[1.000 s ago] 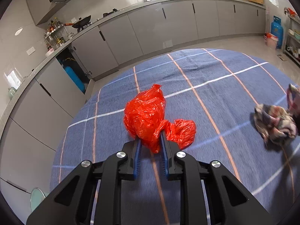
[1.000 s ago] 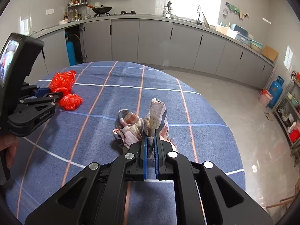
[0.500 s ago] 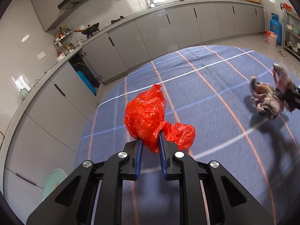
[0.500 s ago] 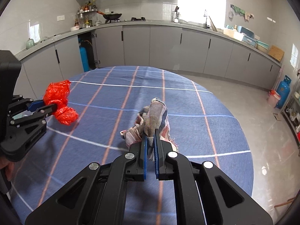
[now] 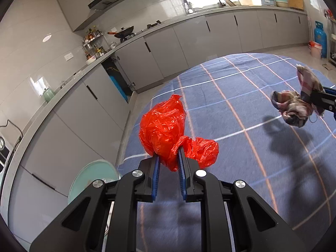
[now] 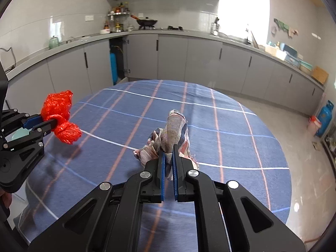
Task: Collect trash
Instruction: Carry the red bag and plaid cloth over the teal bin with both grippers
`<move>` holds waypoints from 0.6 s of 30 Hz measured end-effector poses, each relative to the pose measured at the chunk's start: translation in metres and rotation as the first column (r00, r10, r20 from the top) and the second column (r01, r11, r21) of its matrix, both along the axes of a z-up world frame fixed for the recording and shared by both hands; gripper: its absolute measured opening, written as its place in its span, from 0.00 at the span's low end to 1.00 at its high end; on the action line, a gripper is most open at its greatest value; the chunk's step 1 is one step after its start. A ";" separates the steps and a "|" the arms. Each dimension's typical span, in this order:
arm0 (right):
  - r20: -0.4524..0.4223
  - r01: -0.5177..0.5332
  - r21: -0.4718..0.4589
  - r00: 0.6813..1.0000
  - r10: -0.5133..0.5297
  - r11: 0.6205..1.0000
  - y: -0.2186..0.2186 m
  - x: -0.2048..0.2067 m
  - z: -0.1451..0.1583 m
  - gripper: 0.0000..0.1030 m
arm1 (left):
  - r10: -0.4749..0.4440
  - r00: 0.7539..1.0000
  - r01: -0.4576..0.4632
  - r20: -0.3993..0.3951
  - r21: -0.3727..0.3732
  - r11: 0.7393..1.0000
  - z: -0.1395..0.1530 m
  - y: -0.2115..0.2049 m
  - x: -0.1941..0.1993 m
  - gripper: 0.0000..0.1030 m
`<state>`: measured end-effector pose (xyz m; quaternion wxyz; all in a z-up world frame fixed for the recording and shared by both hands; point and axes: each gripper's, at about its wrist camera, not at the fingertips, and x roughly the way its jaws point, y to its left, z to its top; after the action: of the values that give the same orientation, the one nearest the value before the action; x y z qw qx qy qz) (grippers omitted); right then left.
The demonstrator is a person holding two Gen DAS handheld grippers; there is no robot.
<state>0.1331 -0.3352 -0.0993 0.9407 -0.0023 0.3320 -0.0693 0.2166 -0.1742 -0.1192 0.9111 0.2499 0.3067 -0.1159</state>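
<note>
Only left wrist view shows teal lid (image 5: 93,178) beside tablecloth (image 5: 241,113).

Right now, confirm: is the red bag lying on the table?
No, the red bag hangs pinched in the left tongs, lifted clear above the table.

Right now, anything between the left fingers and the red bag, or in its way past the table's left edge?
Nothing between them: the left gripper is already shut on the red plastic bag, held above the blue tablecloth. Past the left edge only a pale green round lid shows below; whether that is the bin cannot be told.
</note>
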 end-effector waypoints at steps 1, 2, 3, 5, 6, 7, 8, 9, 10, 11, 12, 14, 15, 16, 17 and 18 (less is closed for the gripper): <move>0.002 -0.008 -0.001 1.000 0.008 1.000 0.004 -0.001 0.002 0.07 | 0.005 1.000 -0.005 0.000 -0.001 1.000 0.000 0.005 -0.002 0.16; 0.003 -0.016 -0.002 1.000 0.016 1.000 0.009 -0.001 0.003 0.07 | 0.008 1.000 -0.008 0.001 -0.002 1.000 0.000 0.008 -0.004 0.16; 0.004 -0.022 -0.003 1.000 0.022 1.000 0.013 -0.002 0.003 0.07 | 0.012 1.000 -0.012 0.002 -0.004 1.000 0.001 0.013 -0.006 0.16; 0.006 -0.038 -0.008 0.999 0.038 0.999 0.023 -0.002 0.005 0.07 | 0.020 1.000 -0.020 0.006 -0.006 1.000 0.002 0.021 -0.010 0.16; 0.007 -0.043 -0.010 0.999 0.043 0.999 0.027 -0.002 0.006 0.07 | 0.025 1.000 -0.025 0.010 -0.004 1.000 0.002 0.025 -0.012 0.16; 0.009 -0.051 -0.014 0.999 0.051 0.999 0.031 -0.003 0.007 0.07 | 0.031 0.999 -0.031 0.014 -0.002 1.000 0.002 0.028 -0.014 0.16; 0.011 -0.059 -0.017 0.998 0.059 0.998 0.035 -0.003 0.008 0.07 | 0.038 0.999 -0.038 0.018 -0.004 0.999 0.004 0.033 -0.016 0.16; 0.013 -0.065 -0.018 0.998 0.065 0.998 0.038 -0.003 0.008 0.07 | 0.045 0.999 -0.045 0.021 -0.006 0.999 0.005 0.038 -0.017 0.16; 0.016 -0.073 -0.020 0.997 0.074 0.997 0.042 -0.003 0.009 0.07 | 0.052 0.998 -0.051 0.023 -0.008 0.999 0.006 0.043 -0.018 0.16; 0.019 -0.082 -0.023 0.996 0.082 0.996 0.047 -0.003 0.010 0.07 | 0.057 0.998 -0.057 0.025 -0.008 0.998 0.006 0.046 -0.019 0.16; 0.021 -0.088 -0.024 0.996 0.089 0.996 0.050 -0.003 0.010 0.07 | 0.064 0.998 -0.064 0.028 -0.009 0.998 0.007 0.051 -0.021 0.16; 0.025 -0.107 -0.028 0.994 0.107 0.994 0.058 -0.002 0.012 0.07 | 0.077 0.997 -0.077 0.032 -0.010 0.997 0.009 0.058 -0.022 0.16; 0.026 -0.116 -0.031 0.993 0.116 0.993 0.063 -0.001 0.012 0.07 | 0.085 0.996 -0.085 0.036 -0.009 0.996 0.010 0.063 -0.023 0.16; 0.027 -0.123 -0.033 0.992 0.124 0.992 0.066 -0.001 0.012 0.07 | 0.090 0.995 -0.090 0.038 -0.008 0.996 0.011 0.065 -0.023 0.16; 0.027 -0.135 -0.035 0.990 0.136 0.990 0.072 0.000 0.013 0.07 | 0.100 0.994 -0.099 0.041 -0.009 0.995 0.012 0.071 -0.024 0.16; 0.028 -0.144 -0.036 0.989 0.145 0.989 0.076 0.000 0.013 0.07 | 0.107 0.993 -0.107 0.043 -0.010 0.994 0.013 0.074 -0.023 0.16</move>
<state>0.1332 -0.2590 -0.0862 0.9481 -0.0414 0.3153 -0.0068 0.1934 -0.1000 -0.1063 0.9234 0.2322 0.2992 -0.0626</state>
